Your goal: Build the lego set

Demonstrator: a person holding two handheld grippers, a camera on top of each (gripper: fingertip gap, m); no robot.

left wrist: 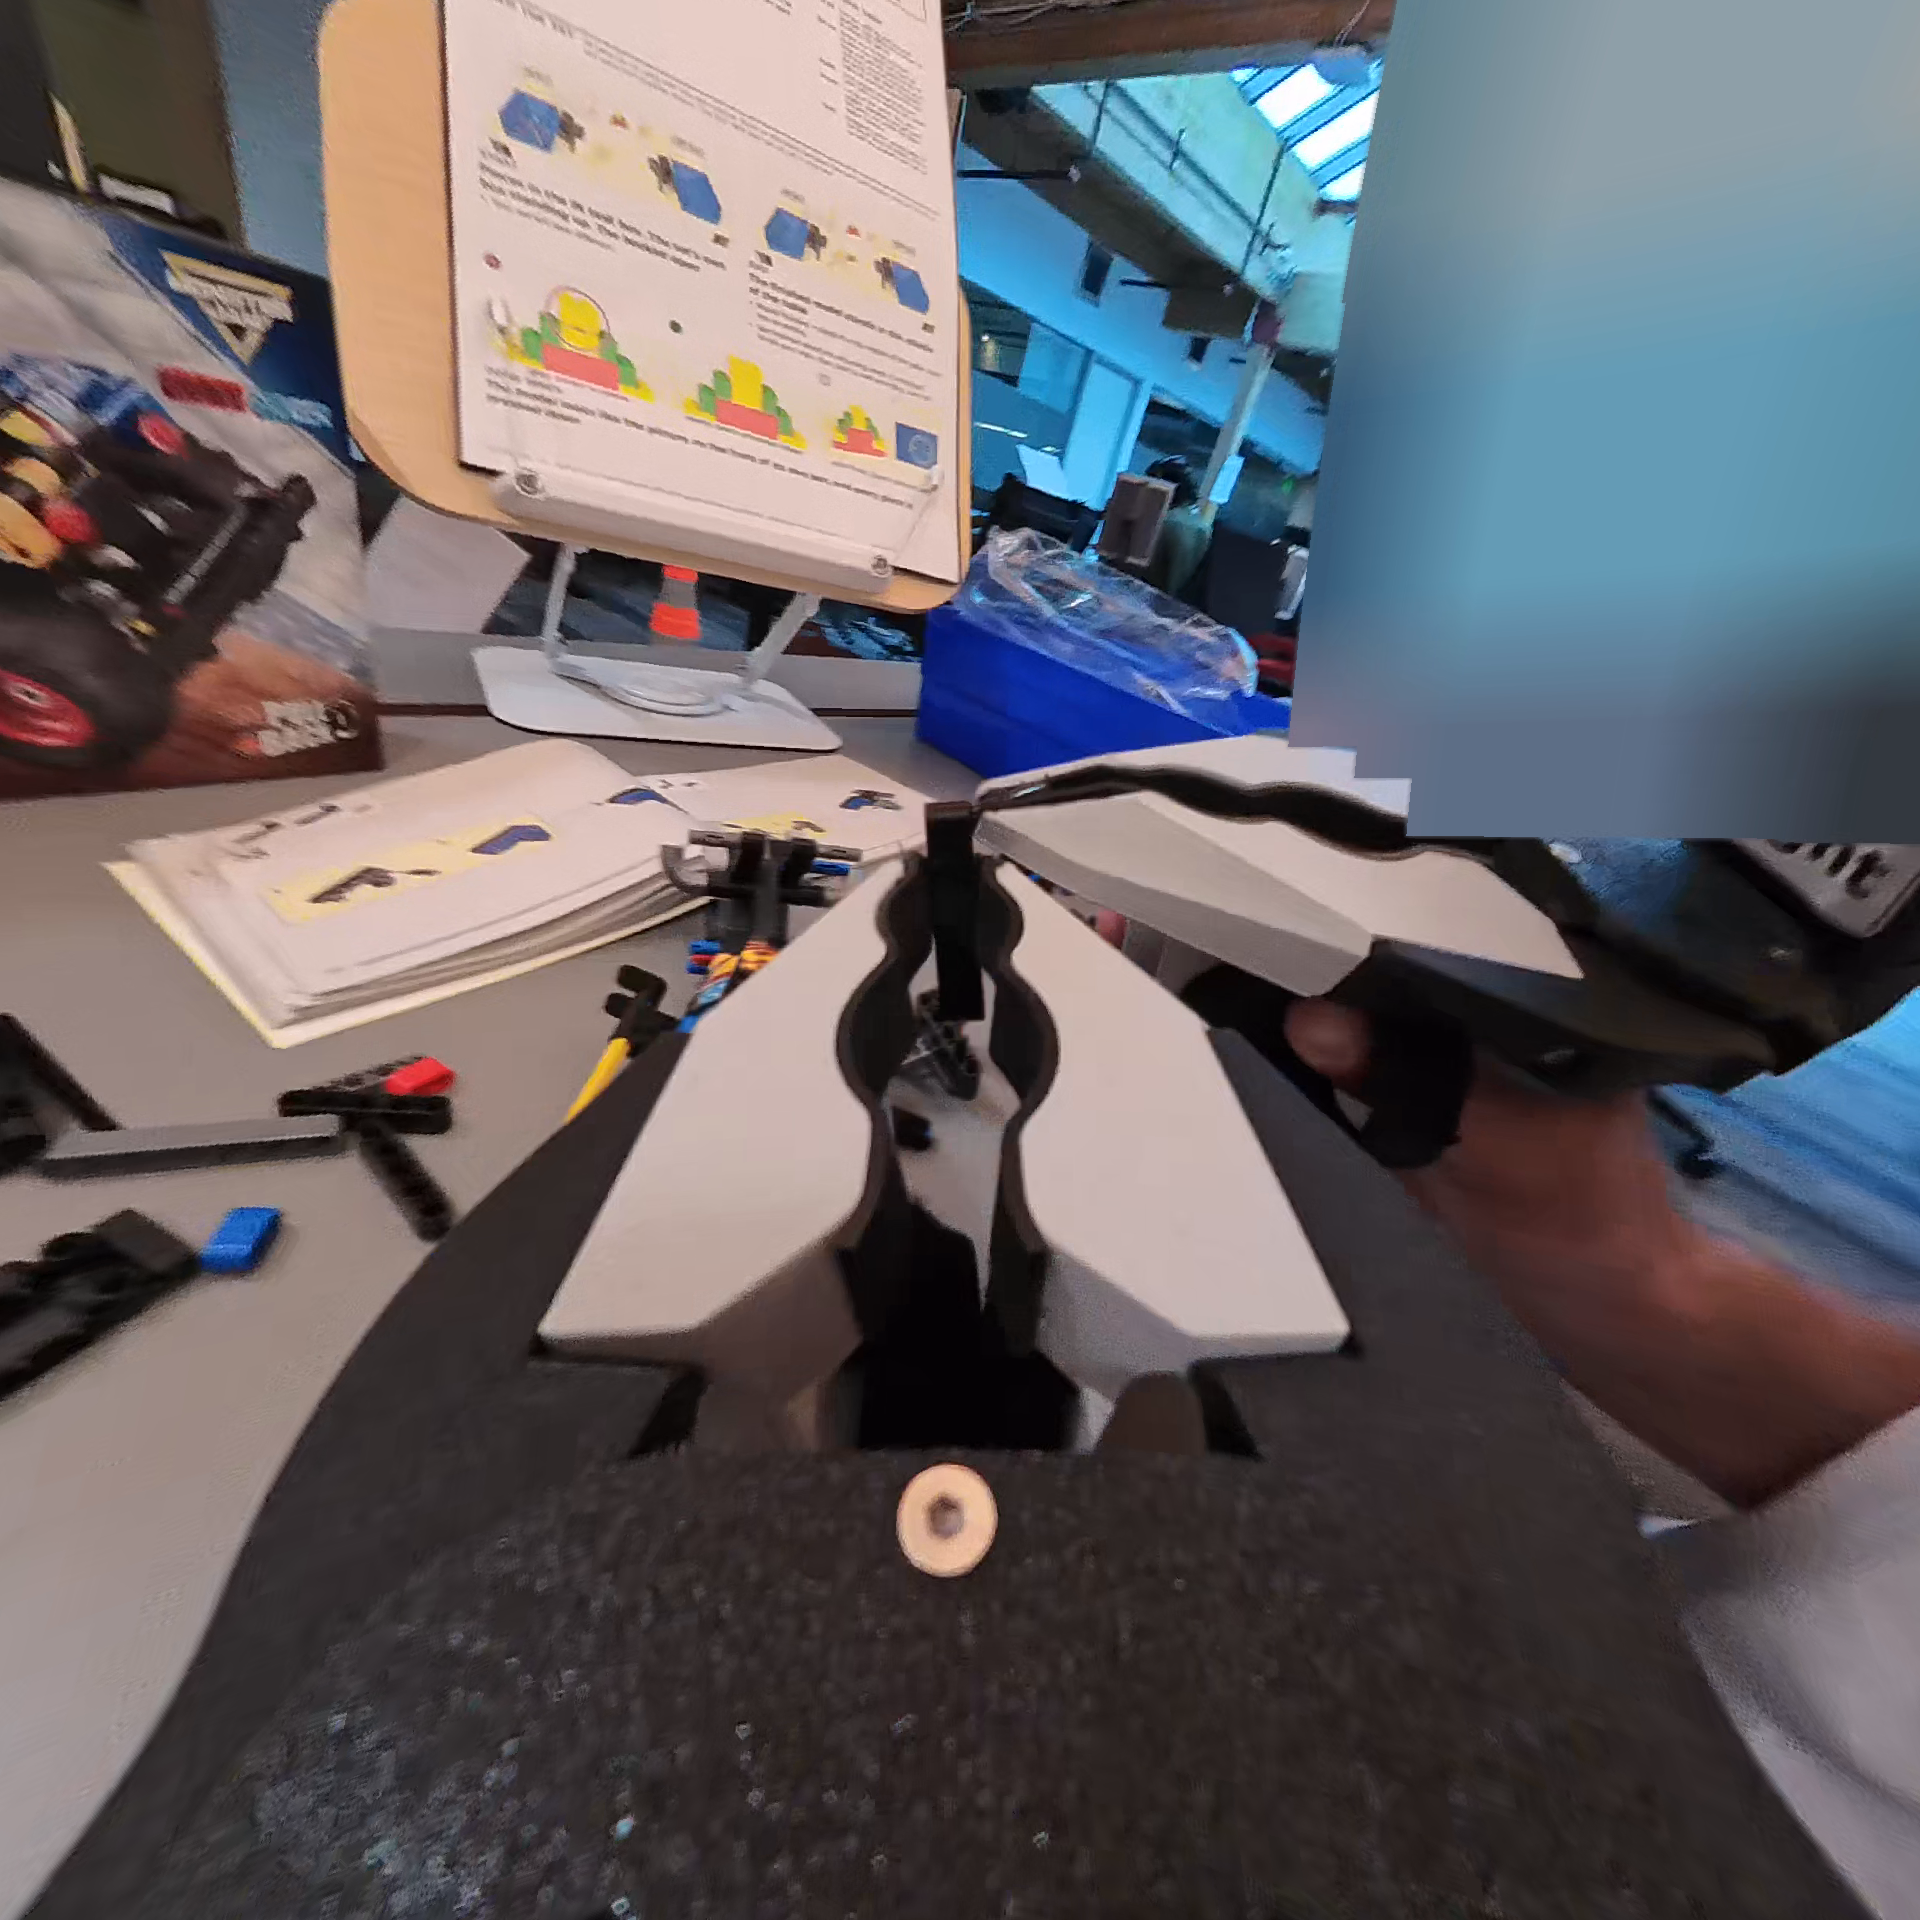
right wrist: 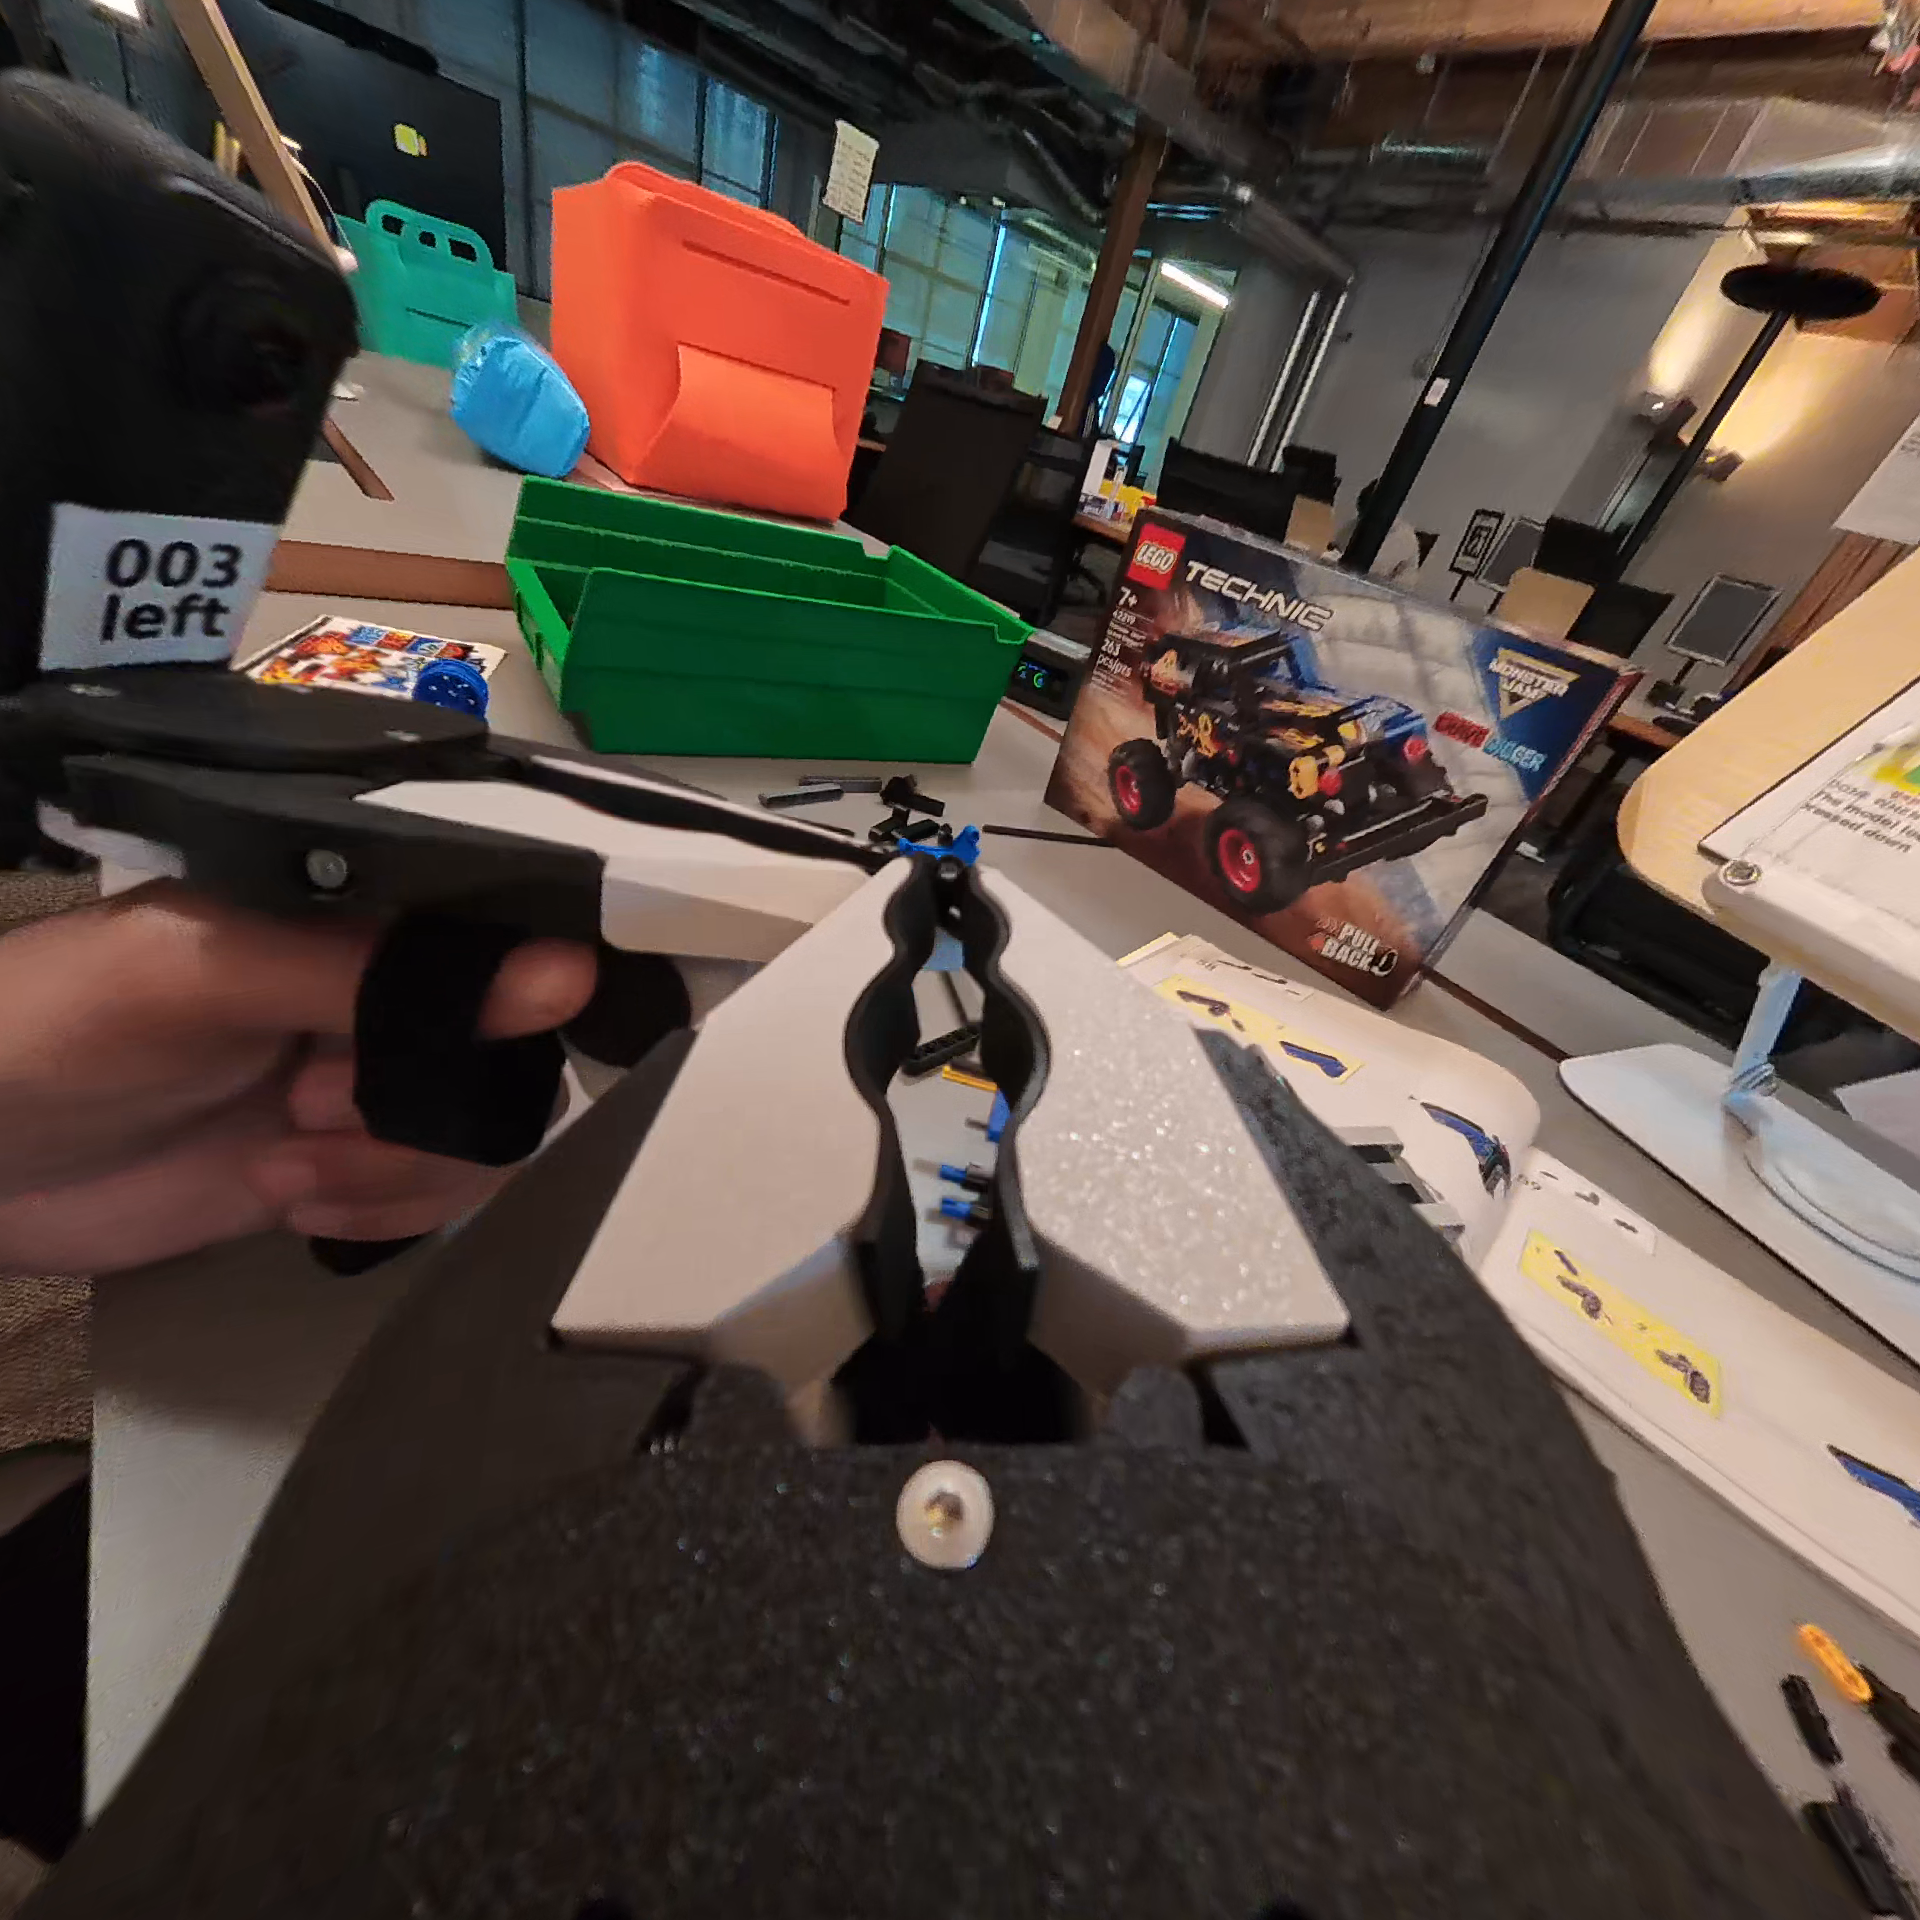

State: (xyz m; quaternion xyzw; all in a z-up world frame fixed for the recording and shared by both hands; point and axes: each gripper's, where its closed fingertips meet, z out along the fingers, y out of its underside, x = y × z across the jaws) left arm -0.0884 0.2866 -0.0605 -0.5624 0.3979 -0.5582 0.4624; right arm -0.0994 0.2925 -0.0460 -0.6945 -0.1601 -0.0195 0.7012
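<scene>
Centrally, a black beam (left wrist: 954, 914) is clamped upright by the left gripper (left wrist: 951, 862), a small blue piece (right wrist: 938, 847) is pinched by the right gripper (right wrist: 940, 868), tips nearly touching above the grey table (left wrist: 208, 1455), loose pieces (left wrist: 364, 1112) scattered, instruction booklet (left wrist: 416, 883) lying open.

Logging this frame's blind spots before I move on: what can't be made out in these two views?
- Left wrist view: the black piece in the left gripper; its lower end is hidden between the jaws.
- Right wrist view: the small blue piece in the right gripper is too small to tell its shape or whether the two pieces touch.
- Left wrist view: loose parts on the table are blurred.
</scene>
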